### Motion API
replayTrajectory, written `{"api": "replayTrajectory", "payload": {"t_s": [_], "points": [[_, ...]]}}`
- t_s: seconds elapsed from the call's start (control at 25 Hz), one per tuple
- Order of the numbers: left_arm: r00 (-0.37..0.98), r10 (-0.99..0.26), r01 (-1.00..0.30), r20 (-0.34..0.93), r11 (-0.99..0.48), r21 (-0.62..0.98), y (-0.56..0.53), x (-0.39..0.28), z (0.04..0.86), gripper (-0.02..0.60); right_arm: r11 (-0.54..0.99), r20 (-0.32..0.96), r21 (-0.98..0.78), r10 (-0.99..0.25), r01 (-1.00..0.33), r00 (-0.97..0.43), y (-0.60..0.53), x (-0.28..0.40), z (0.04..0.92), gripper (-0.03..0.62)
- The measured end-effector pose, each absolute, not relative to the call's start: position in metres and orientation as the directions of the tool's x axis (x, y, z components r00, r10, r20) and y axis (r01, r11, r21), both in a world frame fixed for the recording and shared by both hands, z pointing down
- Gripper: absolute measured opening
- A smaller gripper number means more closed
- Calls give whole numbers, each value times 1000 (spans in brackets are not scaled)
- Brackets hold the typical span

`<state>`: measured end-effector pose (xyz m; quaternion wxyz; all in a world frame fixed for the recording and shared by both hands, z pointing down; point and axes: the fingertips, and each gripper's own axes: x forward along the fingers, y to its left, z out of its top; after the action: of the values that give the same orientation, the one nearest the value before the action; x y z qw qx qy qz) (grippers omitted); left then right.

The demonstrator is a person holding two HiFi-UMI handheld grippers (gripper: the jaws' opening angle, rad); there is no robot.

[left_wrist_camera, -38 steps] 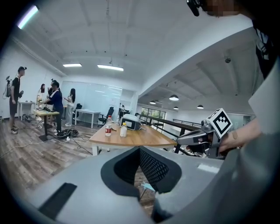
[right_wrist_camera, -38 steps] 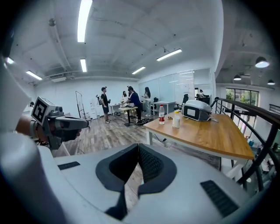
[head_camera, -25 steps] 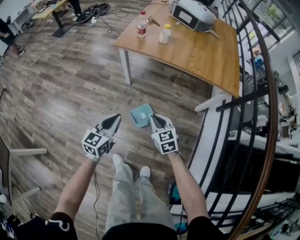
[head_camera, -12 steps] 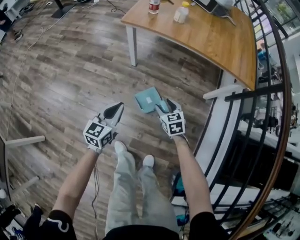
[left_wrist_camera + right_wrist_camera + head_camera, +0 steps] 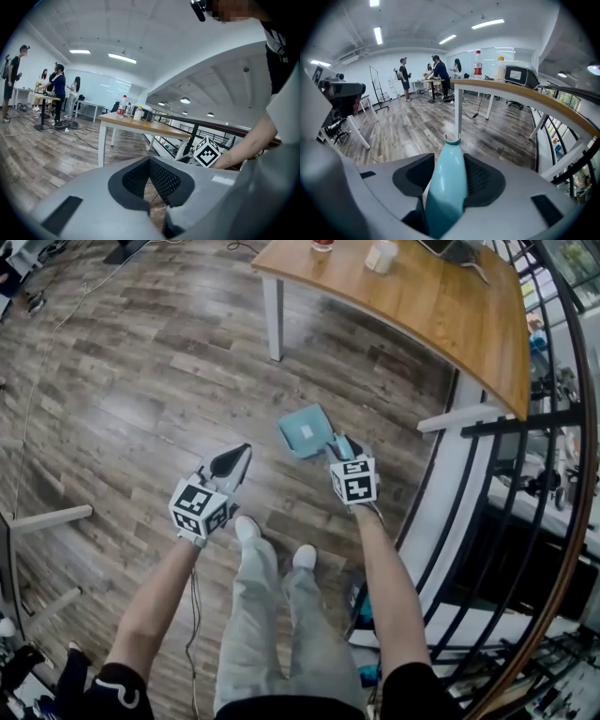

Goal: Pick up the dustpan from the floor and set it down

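Wood-plank floor (image 5: 141,381), wooden table (image 5: 441,306) ahead, black railing (image 5: 553,427) at R; head view had teal dustpan (image 5: 307,430) flat on floor by R gripper (image 5: 342,446), only R gripper view showed its jaws, just closing, pressed on the handle (image 5: 446,187), L gripper view showed L gripper (image 5: 239,454) jaws together, empty.
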<state>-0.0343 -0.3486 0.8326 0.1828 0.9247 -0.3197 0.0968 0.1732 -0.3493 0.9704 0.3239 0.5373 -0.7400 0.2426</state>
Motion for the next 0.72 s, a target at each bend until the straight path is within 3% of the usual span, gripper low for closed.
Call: {"api": "replayTrajectory", "payload": {"t_s": [0.2,0.72], "points": [[773,-554,-631,308,-719,292,-348,-36,839,-6,283,745,2,-641,-959,-187,-357,180,974,84],[763,-565,-642,314,-716,274,-345,-31,836,-6,246,741,34,-657,-969,-141,-345,189,965,89]]}}
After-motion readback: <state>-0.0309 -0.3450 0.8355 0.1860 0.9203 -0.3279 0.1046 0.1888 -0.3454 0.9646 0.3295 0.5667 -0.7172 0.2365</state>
